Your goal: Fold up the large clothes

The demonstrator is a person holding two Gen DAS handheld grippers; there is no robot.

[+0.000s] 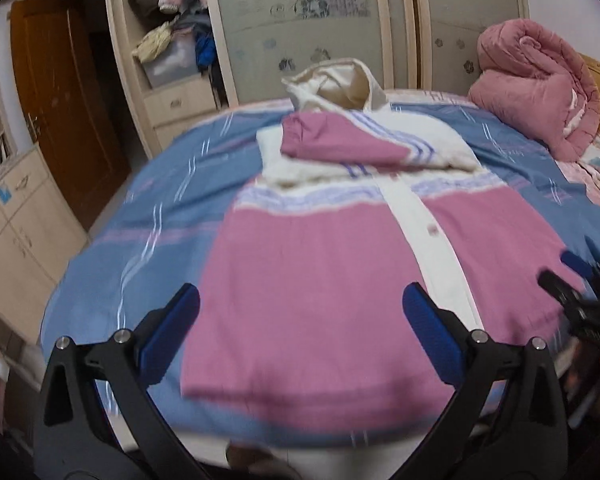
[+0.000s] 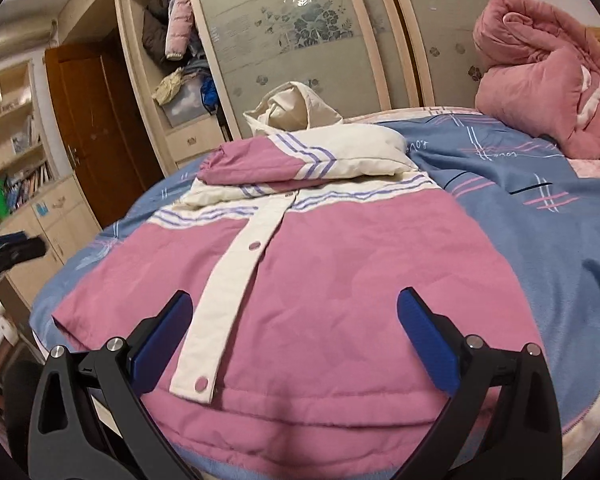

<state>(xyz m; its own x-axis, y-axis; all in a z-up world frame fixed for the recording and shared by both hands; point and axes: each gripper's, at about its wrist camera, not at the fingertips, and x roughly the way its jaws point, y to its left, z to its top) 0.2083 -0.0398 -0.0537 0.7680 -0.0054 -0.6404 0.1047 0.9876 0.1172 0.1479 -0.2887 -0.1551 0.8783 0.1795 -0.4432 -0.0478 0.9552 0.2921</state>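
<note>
Left wrist view
Jacket (image 1: 320, 280): lies flat on the bed (image 1: 148, 216), front up, hem toward the camera, hood (image 1: 336, 84) at the far end.
Sleeve (image 1: 340, 144): folded across the chest, likely so the body can be folded over it next.
Left gripper (image 1: 300, 328): jaws wide apart, holding nothing; it hovers over the jacket's near left part, apparently lined up for the hem.
Right gripper (image 1: 580, 280): only a blurred dark tip shows at the right edge, over the jacket's right side.
Hard to make out: the view is motion-blurred; the near hem smears into the bed edge.

Right wrist view
Jacket (image 2: 320, 280): same pose, white snap strip (image 2: 236, 280) running down to the hem.
Right gripper (image 2: 296, 340): jaws wide apart, empty, poised above the hem right of the strip.
Left gripper (image 2: 16, 248): a tip pokes in at the left edge, cut off.
Quilt (image 2: 540, 92): rolled up at the head of the bed, well apart from the jacket.
Hidden: the second sleeve cannot be seen; whether it is tucked under cannot be told.
</note>
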